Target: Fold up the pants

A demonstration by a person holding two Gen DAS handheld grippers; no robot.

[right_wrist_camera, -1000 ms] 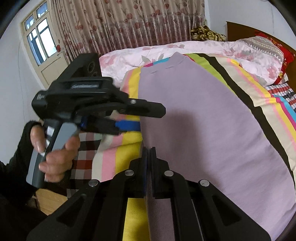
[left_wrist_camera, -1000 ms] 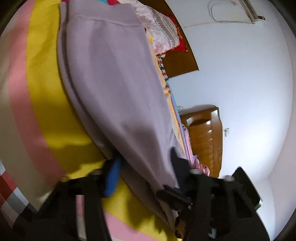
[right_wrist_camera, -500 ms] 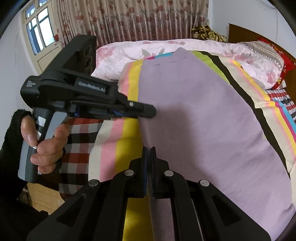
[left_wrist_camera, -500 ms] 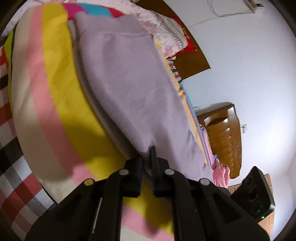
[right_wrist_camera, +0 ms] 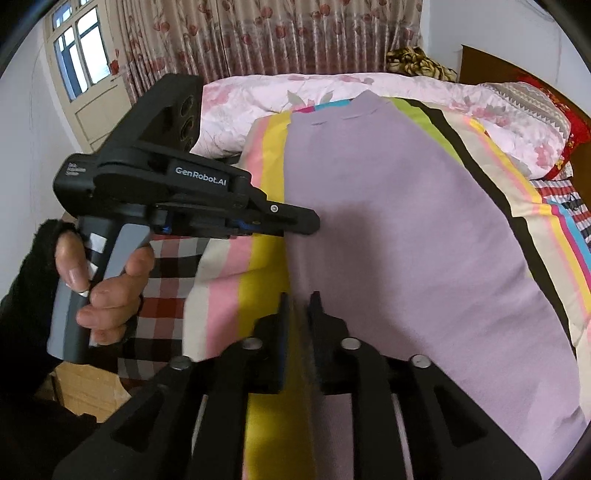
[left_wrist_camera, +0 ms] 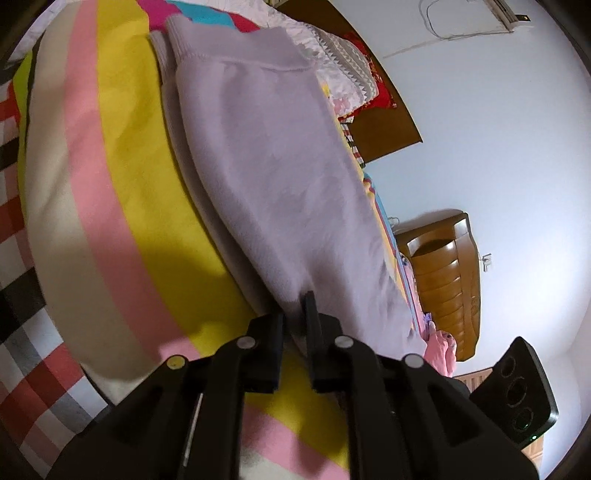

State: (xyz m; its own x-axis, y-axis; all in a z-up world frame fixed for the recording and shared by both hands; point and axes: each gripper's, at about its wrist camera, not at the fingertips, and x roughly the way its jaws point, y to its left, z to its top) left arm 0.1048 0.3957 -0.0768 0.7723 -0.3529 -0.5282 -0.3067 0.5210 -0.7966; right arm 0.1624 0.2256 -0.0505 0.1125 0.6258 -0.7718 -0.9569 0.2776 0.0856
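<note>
here, in the left wrist view, the lilac pants (left_wrist_camera: 280, 177) lie flat along a striped blanket (left_wrist_camera: 122, 206) on the bed, their ribbed band at the far end near a patterned pillow (left_wrist_camera: 347, 62). the left gripper (left_wrist_camera: 295, 314) has its fingers narrow and easing apart, with the near edge of the pants between them; the fabric looks pinched there. a wooden cabinet (left_wrist_camera: 443, 280) stands by the pale wall, and the camera block of the other tool (left_wrist_camera: 524, 391) shows at the lower right.

in the right wrist view, the pants (right_wrist_camera: 399, 236) spread over the same blanket (right_wrist_camera: 266, 177), folded lengthwise with a straight edge on the yellow stripe. the right gripper (right_wrist_camera: 297, 306) has its fingers narrow and opening, straddling that edge at its near end; the cloth is blurred there and i cannot tell if the pads still press it. further up the same edge, the left gripper (right_wrist_camera: 310, 223) meets the cloth, carried by a hand (right_wrist_camera: 99, 280) in a dark sleeve. a floral quilt (right_wrist_camera: 295, 92) and curtains (right_wrist_camera: 266, 33) lie beyond.
</note>
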